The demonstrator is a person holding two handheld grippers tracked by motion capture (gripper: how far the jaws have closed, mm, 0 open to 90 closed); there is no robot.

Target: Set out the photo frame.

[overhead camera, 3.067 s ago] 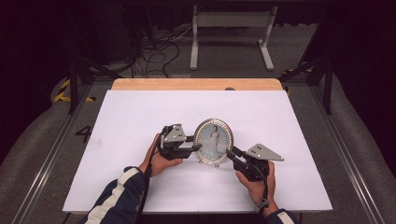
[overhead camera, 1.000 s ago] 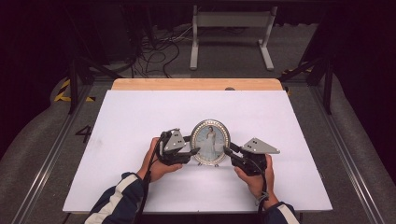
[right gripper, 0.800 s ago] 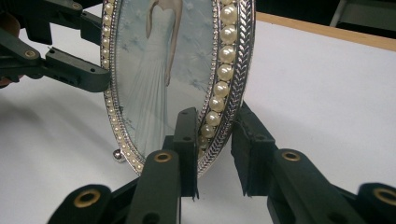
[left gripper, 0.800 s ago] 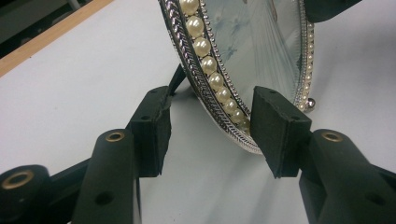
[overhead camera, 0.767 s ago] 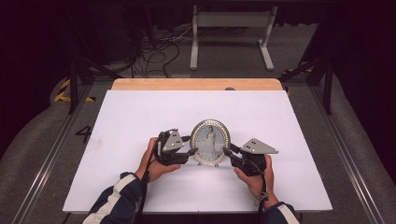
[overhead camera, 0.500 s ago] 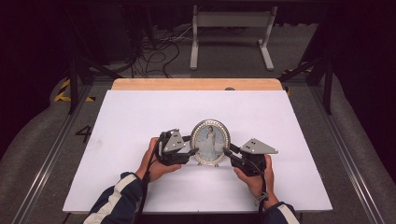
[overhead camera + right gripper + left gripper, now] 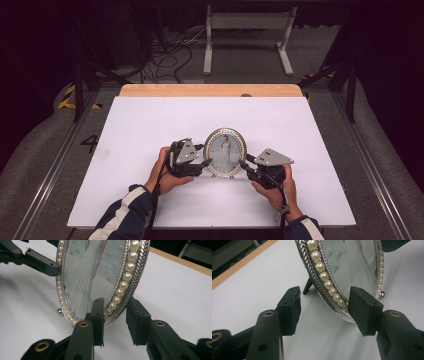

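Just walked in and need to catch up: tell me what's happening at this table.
A person is standing an oval picture frame upright on the white table, one gripper at each side. The left gripper straddles the frame's pearl-trimmed edge, and its jaws have just been opening, with a gap visible at each pad. The right gripper straddles the opposite edge; its jaws have also just been opening, though whether its pads touch the rim is hard to tell. The frame's rear leg rests on the table.

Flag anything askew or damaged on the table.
Nothing stands out. The oval frame stands upright on the table, leaning back on its rear strut, pearls and glass intact. The left gripper and right gripper straddle its edges.
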